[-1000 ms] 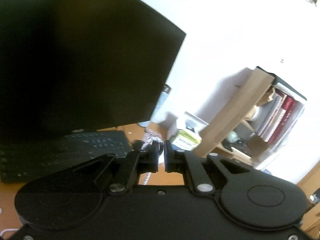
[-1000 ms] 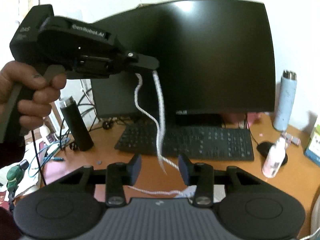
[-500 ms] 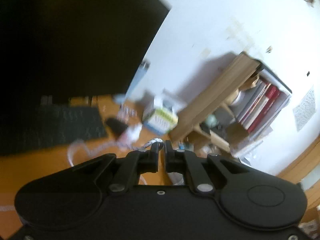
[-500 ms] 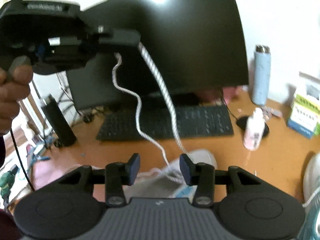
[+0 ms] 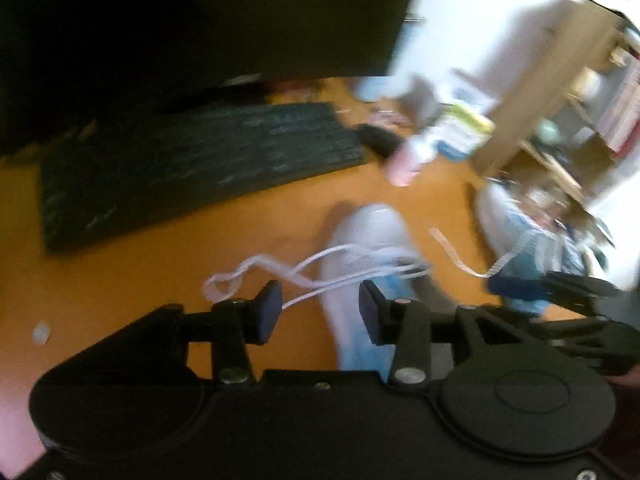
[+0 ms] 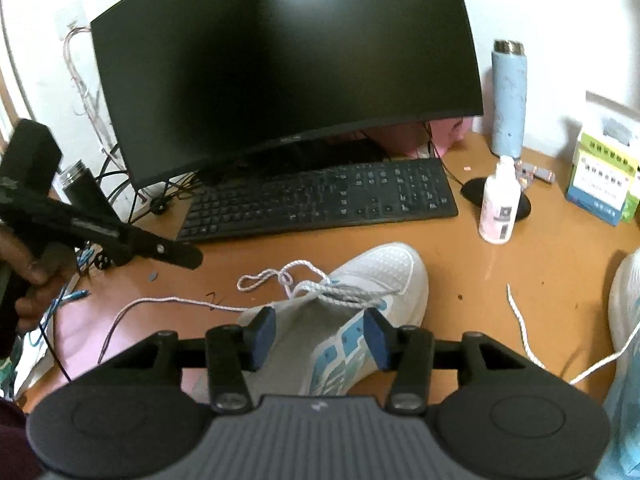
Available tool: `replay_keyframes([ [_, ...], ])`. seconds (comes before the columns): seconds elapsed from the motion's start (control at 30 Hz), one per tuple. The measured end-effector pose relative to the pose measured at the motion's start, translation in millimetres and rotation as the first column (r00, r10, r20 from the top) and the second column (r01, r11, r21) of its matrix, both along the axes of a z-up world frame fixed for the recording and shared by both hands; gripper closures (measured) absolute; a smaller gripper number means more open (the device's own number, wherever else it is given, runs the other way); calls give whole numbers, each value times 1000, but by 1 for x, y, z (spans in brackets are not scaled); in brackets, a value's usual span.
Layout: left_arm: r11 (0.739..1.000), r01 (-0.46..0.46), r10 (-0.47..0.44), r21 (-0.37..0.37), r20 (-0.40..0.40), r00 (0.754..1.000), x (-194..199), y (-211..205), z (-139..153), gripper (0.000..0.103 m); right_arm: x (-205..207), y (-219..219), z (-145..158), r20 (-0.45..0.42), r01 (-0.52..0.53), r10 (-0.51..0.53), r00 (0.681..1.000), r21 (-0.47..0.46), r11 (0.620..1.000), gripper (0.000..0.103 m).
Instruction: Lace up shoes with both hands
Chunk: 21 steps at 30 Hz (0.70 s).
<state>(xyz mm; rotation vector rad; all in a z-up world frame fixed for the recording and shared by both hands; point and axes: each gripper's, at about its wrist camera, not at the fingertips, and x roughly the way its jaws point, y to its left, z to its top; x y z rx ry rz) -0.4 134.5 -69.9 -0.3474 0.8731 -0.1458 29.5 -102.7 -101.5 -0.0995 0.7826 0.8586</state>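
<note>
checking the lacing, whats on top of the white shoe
A white lace lies loose across the top of the white shoe, trailing left onto the desk. The right gripper covers the shoe's heel end.

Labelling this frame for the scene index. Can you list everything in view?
shoe: 1, white with blue, desk centre; a second is partly visible at right edge
shoelace: 1, white, loose on the shoe, trailing left
loose lace: 1, white, desk right
monitor: 1, black, rear
keyboard: 1, black, below monitor
flask: 1, light blue, rear right
small bottle: 1, white-pink
box: 1, white, green and blue, right
dark flask: 1, rear left
left gripper: jaws open, empty
right gripper: jaws open, over shoe
</note>
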Motion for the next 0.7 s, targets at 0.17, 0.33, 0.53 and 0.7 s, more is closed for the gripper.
replay_keyframes([
  [0.17, 973, 193, -199, 129, 32, 979, 36, -55, 3, 68, 1, -6, -2, -7, 33, -33, 999, -17, 999, 53],
  [0.33, 896, 392, -387, 209, -63, 920, 67, -90, -18, 81, 16, -27, -5, -91, 141, -138, 986, 18, 990, 57],
  [0.53, 818, 518, -491, 250, -165, 855, 89, -102, -34, 81, 26, -44, -9, -152, 207, -198, 968, 46, 977, 55],
  [0.7, 791, 568, -527, 229, -218, 822, 98, -104, -40, 96, 35, -53, -11, -201, 241, -221, 954, 78, 967, 55],
])
